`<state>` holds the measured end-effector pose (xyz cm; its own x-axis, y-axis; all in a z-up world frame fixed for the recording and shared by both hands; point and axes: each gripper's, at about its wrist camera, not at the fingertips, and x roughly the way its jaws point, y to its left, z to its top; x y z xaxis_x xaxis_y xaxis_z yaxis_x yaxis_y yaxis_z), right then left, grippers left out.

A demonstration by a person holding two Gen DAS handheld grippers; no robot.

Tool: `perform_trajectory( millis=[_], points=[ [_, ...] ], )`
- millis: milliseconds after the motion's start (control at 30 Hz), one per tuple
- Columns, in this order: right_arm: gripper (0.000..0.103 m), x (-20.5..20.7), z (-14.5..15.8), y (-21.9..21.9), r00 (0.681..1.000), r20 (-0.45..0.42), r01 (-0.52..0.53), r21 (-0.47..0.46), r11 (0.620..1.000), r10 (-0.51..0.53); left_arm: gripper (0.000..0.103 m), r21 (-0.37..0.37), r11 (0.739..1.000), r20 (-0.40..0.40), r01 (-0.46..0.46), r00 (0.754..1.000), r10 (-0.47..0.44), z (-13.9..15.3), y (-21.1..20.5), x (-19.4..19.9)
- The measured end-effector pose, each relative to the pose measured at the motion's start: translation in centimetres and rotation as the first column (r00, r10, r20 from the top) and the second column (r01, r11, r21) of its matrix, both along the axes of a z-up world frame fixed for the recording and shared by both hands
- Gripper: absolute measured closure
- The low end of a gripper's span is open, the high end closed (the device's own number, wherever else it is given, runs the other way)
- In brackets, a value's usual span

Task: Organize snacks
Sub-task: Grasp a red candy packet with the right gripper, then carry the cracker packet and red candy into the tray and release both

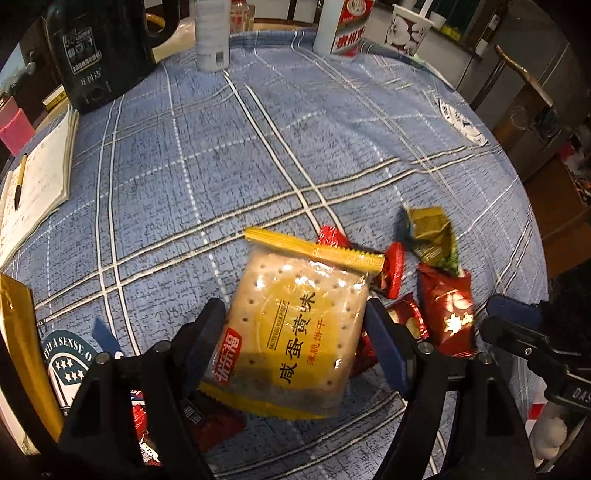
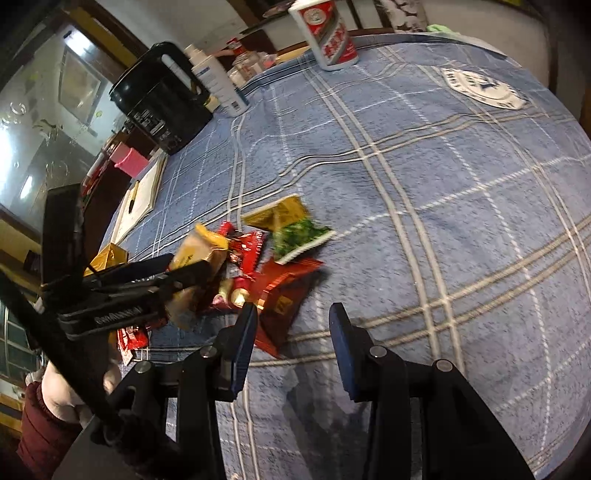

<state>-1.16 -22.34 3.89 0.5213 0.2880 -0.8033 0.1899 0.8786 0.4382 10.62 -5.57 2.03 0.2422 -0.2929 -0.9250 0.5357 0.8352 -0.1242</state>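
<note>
My left gripper (image 1: 295,336) is shut on a yellow salted-egg biscuit packet (image 1: 295,325) and holds it above the blue checked tablecloth (image 1: 221,166). The same packet (image 2: 197,254) shows in the right wrist view, between the left gripper's fingers. Under and beside it lie several red snack packets (image 1: 448,314) and a green and gold packet (image 1: 432,236). My right gripper (image 2: 293,332) is open and empty, just right of the red packets (image 2: 280,291) and near the green packet (image 2: 301,236).
A black kettle (image 1: 99,51), a white bottle (image 1: 211,33), a red and white bottle (image 1: 343,29) and a paper cup (image 1: 408,29) stand at the table's far edge. A notebook with a pen (image 1: 37,173) lies at the left. A gold bag (image 1: 22,354) is at near left.
</note>
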Motion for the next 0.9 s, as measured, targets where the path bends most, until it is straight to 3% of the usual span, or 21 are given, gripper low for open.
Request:
perform_trajectory(
  millis=[133,233,433,567,900],
  points=[
    [0.061,1.7,-0.5,1.4,0.999,-0.006,-0.037,-0.015,0.999,0.037,0.024,0.017,1.000,0.011,0.001,1.000,-0.001,-0.1,-0.4,-0.1],
    [0.057,2.6,-1.0,2.2,0.999,-0.020,-0.050,-0.031,0.998,0.050,0.030,0.031,0.999,0.023,-0.015,1.000,0.015,-0.1,-0.3,-0.1],
    [0.057,3.6,-1.7,3.1,0.998,-0.037,-0.058,-0.094,0.994,0.054,0.030,0.029,0.997,0.038,-0.068,0.997,0.067,0.2,0.6,-0.9],
    [0.072,3.6,-1.7,3.3,0.997,-0.043,-0.071,-0.124,0.990,0.066,0.030,-0.008,0.995,0.040,-0.103,0.994,0.103,1.1,2.0,-2.0],
    [0.073,1.2,-0.4,2.3,0.999,-0.032,-0.037,-0.070,0.997,0.035,0.030,-0.152,0.967,0.057,-0.203,0.975,0.213,5.1,6.5,-5.7]
  ],
)
